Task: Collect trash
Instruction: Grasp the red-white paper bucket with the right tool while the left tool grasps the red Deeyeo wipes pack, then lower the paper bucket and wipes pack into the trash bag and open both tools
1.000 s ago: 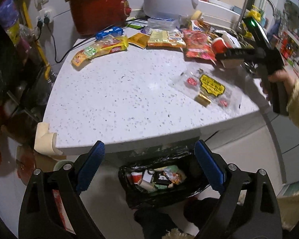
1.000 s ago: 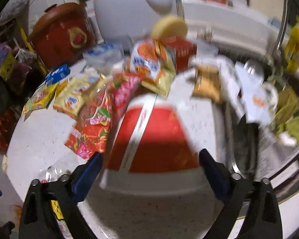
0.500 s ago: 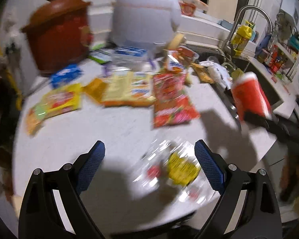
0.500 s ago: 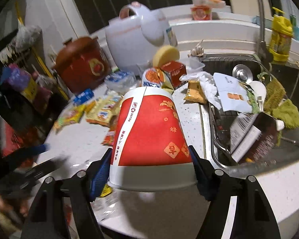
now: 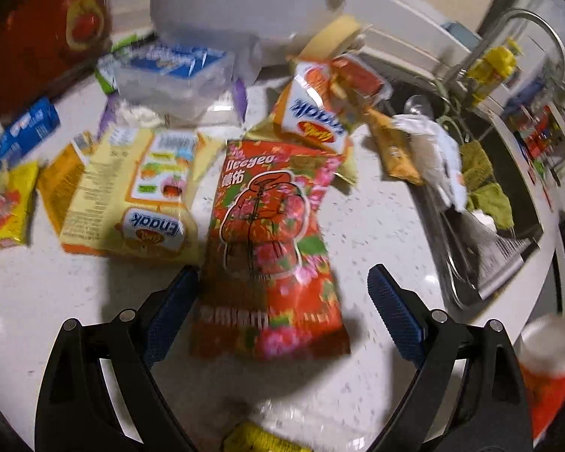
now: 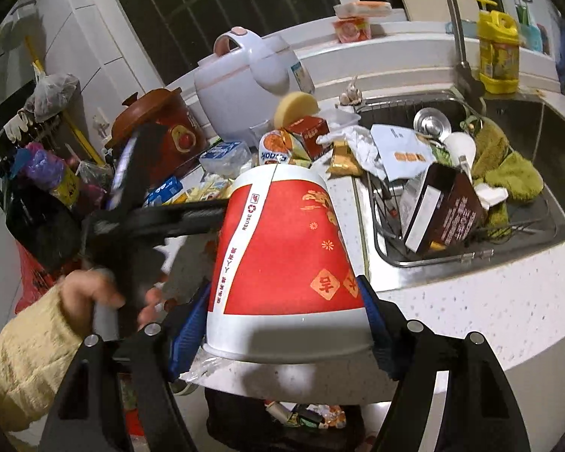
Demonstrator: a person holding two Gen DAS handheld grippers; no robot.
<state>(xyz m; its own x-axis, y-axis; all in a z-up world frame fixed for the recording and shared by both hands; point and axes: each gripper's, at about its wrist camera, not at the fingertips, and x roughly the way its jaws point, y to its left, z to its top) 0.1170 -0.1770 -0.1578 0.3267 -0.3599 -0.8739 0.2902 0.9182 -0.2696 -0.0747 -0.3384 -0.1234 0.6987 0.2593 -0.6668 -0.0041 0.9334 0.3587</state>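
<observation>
Red paper cup inverted, tilted, clamped in right gripper.

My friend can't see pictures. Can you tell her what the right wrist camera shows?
The right hand-held gripper holds a big red and white paper cup, upside down, above a black trash bag. Behind it are a counter littered with snack wrappers and a sink full of clutter.
</observation>
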